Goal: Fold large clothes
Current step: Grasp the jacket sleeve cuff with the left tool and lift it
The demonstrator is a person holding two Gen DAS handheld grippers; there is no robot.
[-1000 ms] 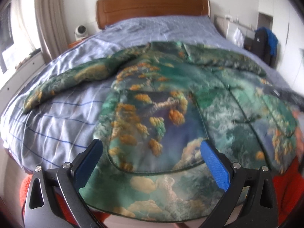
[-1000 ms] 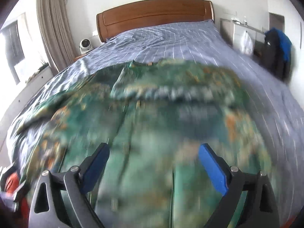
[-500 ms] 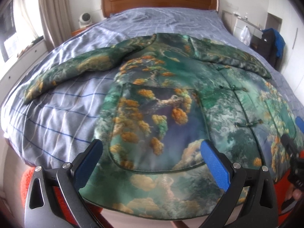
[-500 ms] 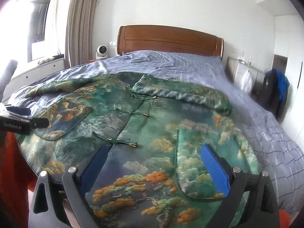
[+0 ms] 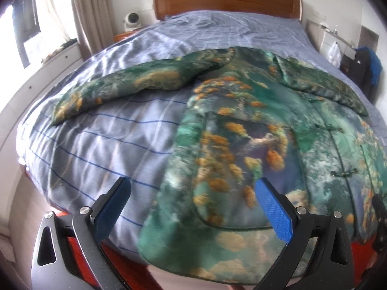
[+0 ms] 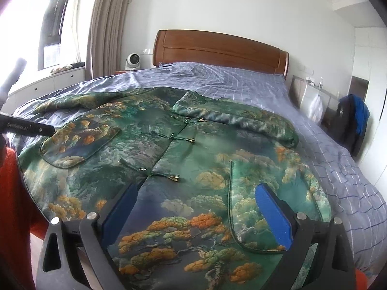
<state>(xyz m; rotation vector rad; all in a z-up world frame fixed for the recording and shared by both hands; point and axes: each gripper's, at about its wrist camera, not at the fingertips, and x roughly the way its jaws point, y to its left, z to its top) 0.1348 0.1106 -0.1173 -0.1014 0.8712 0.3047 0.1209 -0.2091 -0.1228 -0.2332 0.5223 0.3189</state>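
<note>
A large green jacket [image 5: 254, 149] printed with orange trees and clouds lies flat, front up, on the bed; it also shows in the right wrist view [image 6: 183, 169]. One sleeve [image 5: 135, 84] stretches out to the left; the other sleeve [image 6: 237, 120] is folded across the chest. My left gripper [image 5: 193, 207] is open and empty, hovering over the jacket's lower left hem. My right gripper [image 6: 196, 212] is open and empty over the lower right hem, near a patch pocket [image 6: 256, 205]. The left gripper's body [image 6: 26, 128] shows at the left edge of the right wrist view.
The bed has a blue checked duvet [image 5: 101, 149] and a wooden headboard [image 6: 217, 50]. A white fan [image 6: 133, 61] stands on the nightstand. Curtains and a window sill are on the left. A dark and blue bag [image 6: 353, 120] sits on the right. An orange-red surface [image 6: 14, 212] is near me.
The left wrist view has swung left, showing more of the bare duvet and the outstretched sleeve. The right gripper has steadied over the lower right hem. Both stay open.
</note>
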